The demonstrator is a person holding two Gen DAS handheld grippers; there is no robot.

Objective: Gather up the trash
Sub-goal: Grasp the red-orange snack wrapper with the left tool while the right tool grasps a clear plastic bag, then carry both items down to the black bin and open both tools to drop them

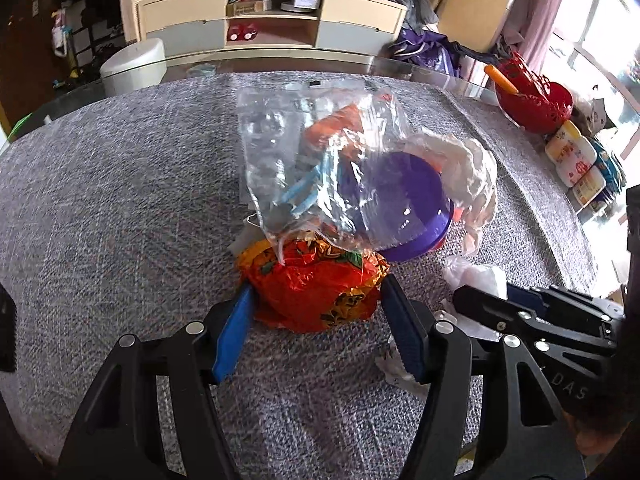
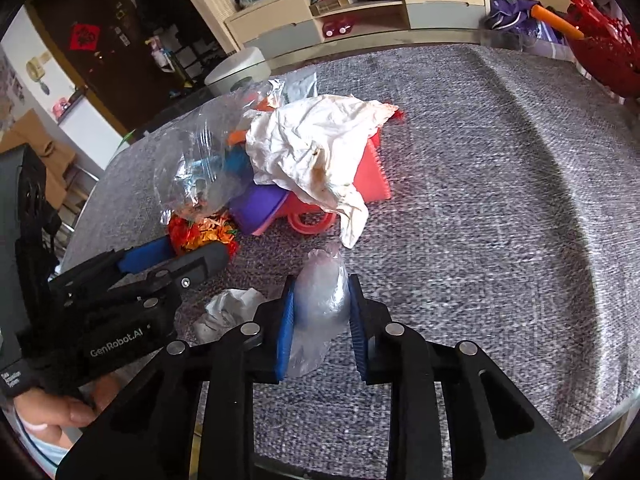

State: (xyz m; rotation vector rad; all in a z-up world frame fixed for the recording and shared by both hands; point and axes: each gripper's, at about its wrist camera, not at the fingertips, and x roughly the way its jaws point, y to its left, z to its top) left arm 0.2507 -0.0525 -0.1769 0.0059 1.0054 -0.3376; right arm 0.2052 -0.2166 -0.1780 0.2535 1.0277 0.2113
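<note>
My left gripper (image 1: 316, 300) is shut on a crumpled red and yellow snack wrapper (image 1: 314, 286) on the grey table cloth; it also shows in the right wrist view (image 2: 200, 234). Beyond it lies a heap: a clear plastic bag (image 1: 316, 160) over a purple bowl (image 1: 404, 204), with crumpled white paper (image 2: 316, 152) on a red dustpan (image 2: 372, 176). My right gripper (image 2: 320, 312) is shut on a small clear plastic bag (image 2: 322, 308), just right of the left gripper.
A crumpled white tissue (image 2: 230, 312) lies between the grippers. A red basket (image 1: 532, 96) and small bottles (image 1: 572, 156) stand at the table's far right edge. A white stool (image 1: 134, 64) and a cabinet (image 1: 272, 16) are beyond the table.
</note>
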